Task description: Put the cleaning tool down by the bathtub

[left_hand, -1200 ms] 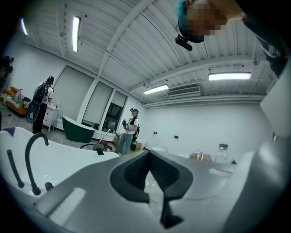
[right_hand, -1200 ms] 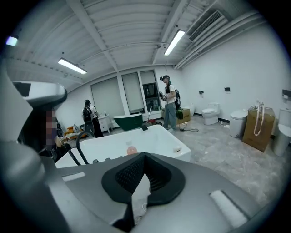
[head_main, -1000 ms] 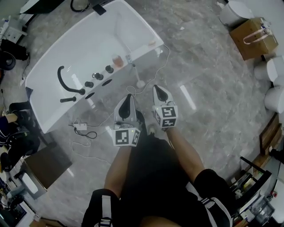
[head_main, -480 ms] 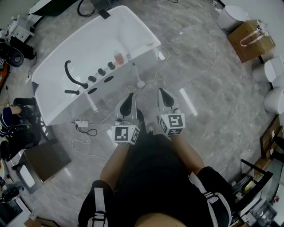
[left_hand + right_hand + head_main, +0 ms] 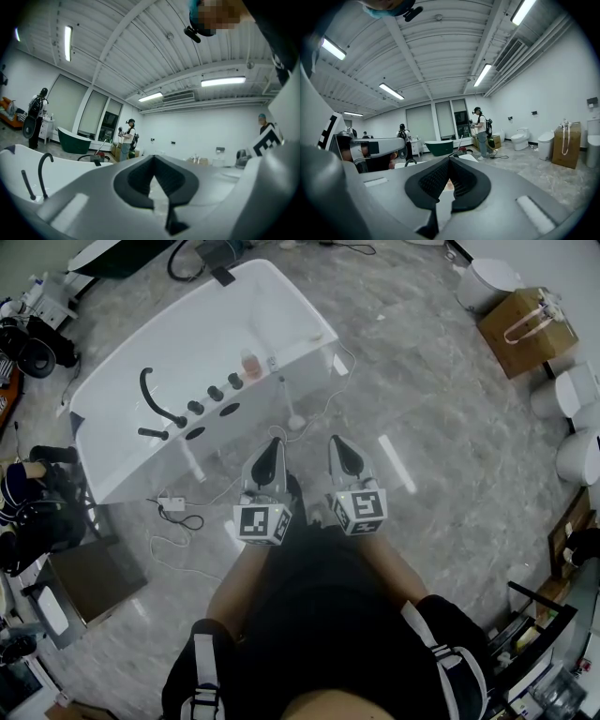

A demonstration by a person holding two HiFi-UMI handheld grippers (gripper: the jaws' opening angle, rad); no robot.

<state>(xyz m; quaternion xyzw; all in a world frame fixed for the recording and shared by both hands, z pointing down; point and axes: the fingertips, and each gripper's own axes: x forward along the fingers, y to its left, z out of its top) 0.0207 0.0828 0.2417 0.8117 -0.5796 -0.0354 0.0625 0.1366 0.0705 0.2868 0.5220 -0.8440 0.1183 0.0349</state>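
Seen from above, a person stands on a grey marble floor (image 5: 441, 427) holding 2 grippers out level in front of the body, side by side. The left gripper (image 5: 272, 442) has its fingers pressed together with nothing between them, as its own view (image 5: 153, 158) confirms. The right gripper (image 5: 336, 439) matches, its fingers closed tip to tip and empty (image 5: 449, 161). A white bathtub (image 5: 300, 310) lies far and to the left, set at a slant, with a curved black tap (image 5: 155, 395) on its near rim. The cleaning tool (image 5: 289, 401), a thin pale rod ending in a small round head, is down beside the tub's near right wall, free of both grippers. Its long axis runs from far to near: the upper end sits against the tub rim and the round head rests on the floor nearest the person. Whether the rod leans on the wall or only lies just beside it cannot be told. A loose cable trails on the floor near it. The tool lies ahead of the fingers and between the 2 grippers, a little closer to the left one. By this look, the tool is already set down by the bathtub. Any further reach for it would likely suit the left gripper.
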